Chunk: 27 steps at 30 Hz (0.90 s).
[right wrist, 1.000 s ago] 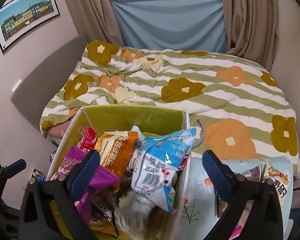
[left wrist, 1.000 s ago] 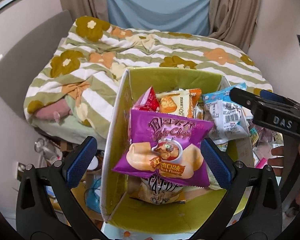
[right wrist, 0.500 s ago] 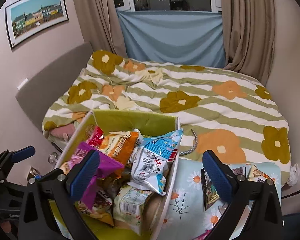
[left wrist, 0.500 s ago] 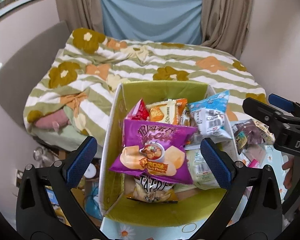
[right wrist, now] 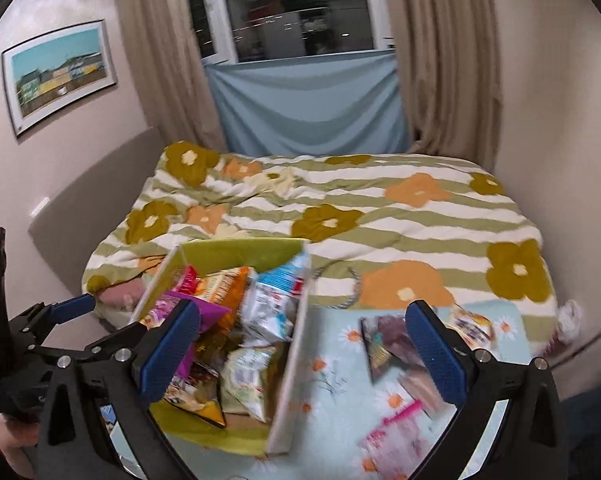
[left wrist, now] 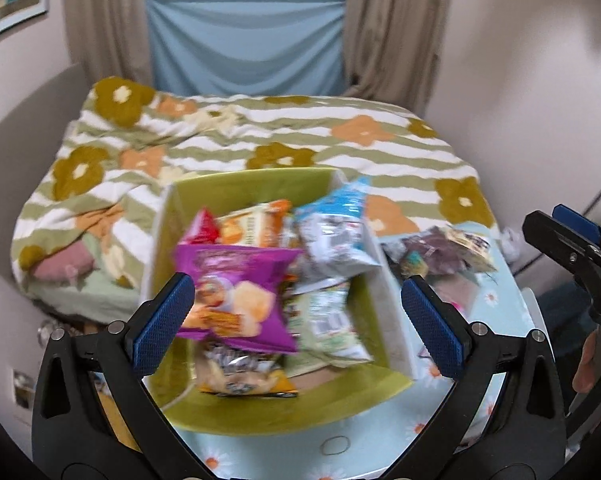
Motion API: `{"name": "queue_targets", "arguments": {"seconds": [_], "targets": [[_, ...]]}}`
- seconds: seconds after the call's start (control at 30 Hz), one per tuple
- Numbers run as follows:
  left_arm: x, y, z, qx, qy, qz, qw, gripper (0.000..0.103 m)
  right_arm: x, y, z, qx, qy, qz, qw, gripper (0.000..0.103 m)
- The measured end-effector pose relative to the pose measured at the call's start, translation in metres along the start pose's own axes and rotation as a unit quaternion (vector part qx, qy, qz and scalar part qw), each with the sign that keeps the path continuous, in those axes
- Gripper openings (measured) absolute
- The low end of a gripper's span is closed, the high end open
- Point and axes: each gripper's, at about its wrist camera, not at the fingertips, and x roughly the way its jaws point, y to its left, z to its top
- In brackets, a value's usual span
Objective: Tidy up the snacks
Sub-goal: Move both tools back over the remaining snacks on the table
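Observation:
A green box (left wrist: 244, 186) with white outer walls stands on a flowered table and holds several snack bags. A purple chip bag (left wrist: 240, 296) lies on top, with a blue-and-white bag (left wrist: 336, 236) and an orange bag (left wrist: 256, 224) behind it. The box (right wrist: 240, 248) also shows in the right wrist view. Loose snack packets (right wrist: 388, 344) and a pink packet (right wrist: 396, 428) lie on the table right of the box. My left gripper (left wrist: 296, 320) is open and empty above the box. My right gripper (right wrist: 300, 356) is open and empty above the box's right wall.
A bed with a striped flower quilt (right wrist: 340, 208) lies beyond the table. Curtains and a window (right wrist: 300, 12) are at the back. A framed picture (right wrist: 60, 72) hangs on the left wall. The table's flowered cloth (right wrist: 332, 380) shows between box and packets.
Both grippers have risen and pulled back from the box, which now looks smaller and lower in both views. Both stay open and empty.

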Motion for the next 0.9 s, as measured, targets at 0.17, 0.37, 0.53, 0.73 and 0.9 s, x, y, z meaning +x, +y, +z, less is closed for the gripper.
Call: {"name": "queue_targets", "arguments": {"seconds": [0.17,0.37,0.53,0.73,0.9], "targets": [[0.008,-0.036,0.005,0.031,0.003,-0.03,0.9991,0.103,-0.023,-0.034,-0.01,0.01,-0.009,-0.04,0.999,0.102],[0.024,-0.085,0.014,0.059,0.011,-0.041,0.9974,0.103,-0.032,-0.089,-0.018,0.016,0.002,-0.057,0.998,0.102],[0.056,-0.13,0.019,0.054,0.04,-0.035,0.9971,0.103,-0.021,-0.136,-0.02,0.006,0.031,-0.053,0.998,0.103],[0.1,-0.172,0.023,0.035,0.074,-0.018,0.9965,0.103,0.003,-0.188,-0.022,-0.017,0.069,-0.013,0.997,0.102],[0.14,-0.192,0.025,0.007,0.104,0.004,0.9946,0.103,0.035,-0.219,-0.024,-0.041,0.1,0.023,0.994,0.102]]}}
